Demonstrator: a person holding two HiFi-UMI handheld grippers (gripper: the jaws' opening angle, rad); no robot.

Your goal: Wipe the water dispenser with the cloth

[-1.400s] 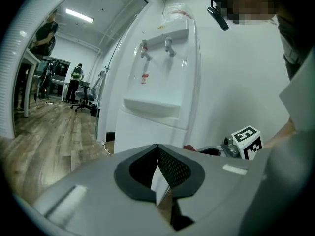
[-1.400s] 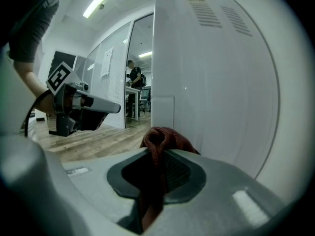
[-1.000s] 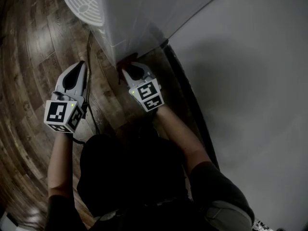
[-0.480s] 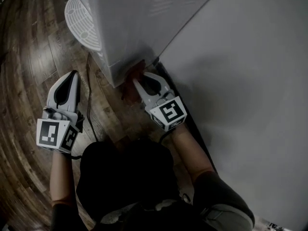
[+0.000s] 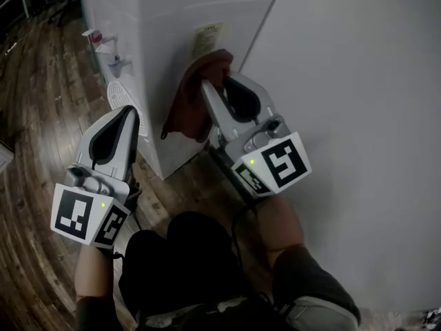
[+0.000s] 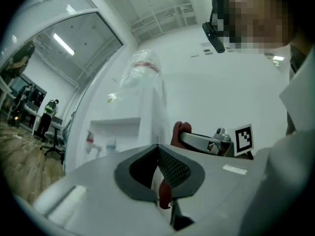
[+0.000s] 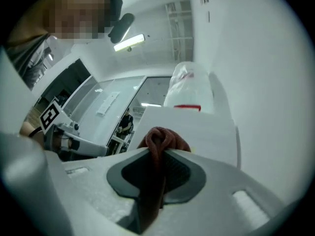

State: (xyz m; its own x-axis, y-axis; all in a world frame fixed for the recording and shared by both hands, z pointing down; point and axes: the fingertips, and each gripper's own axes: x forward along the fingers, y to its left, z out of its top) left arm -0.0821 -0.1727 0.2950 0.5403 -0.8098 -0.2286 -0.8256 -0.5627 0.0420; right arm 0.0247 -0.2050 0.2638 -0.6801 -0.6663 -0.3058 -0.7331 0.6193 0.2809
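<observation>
The right gripper [image 5: 209, 83] has its jaws clamped on the red cloth [image 5: 188, 107], a fold bunching above the pads [image 7: 179, 173] in the right gripper view while the rest hangs down the gripper's left side. The cloth lies against the side panel of the white water dispenser [image 5: 162, 33], just below a yellow label [image 5: 207, 38] and close to the panel's rear vertical edge. That edge stands near the grey wall [image 5: 358, 116], so the right gripper works in a narrow wedge between the two, its marker cube nearly at the wall. The left gripper [image 5: 125, 114] has its jaws together with nothing between the tips, held apart from the dispenser by the front lower corner, beside the round drip grille [image 5: 126, 96]. Red and blue taps [image 5: 96, 37] stick out of the front face above it. To the left the wood floor [image 5: 38, 123] lies open, giving the roomier side
</observation>
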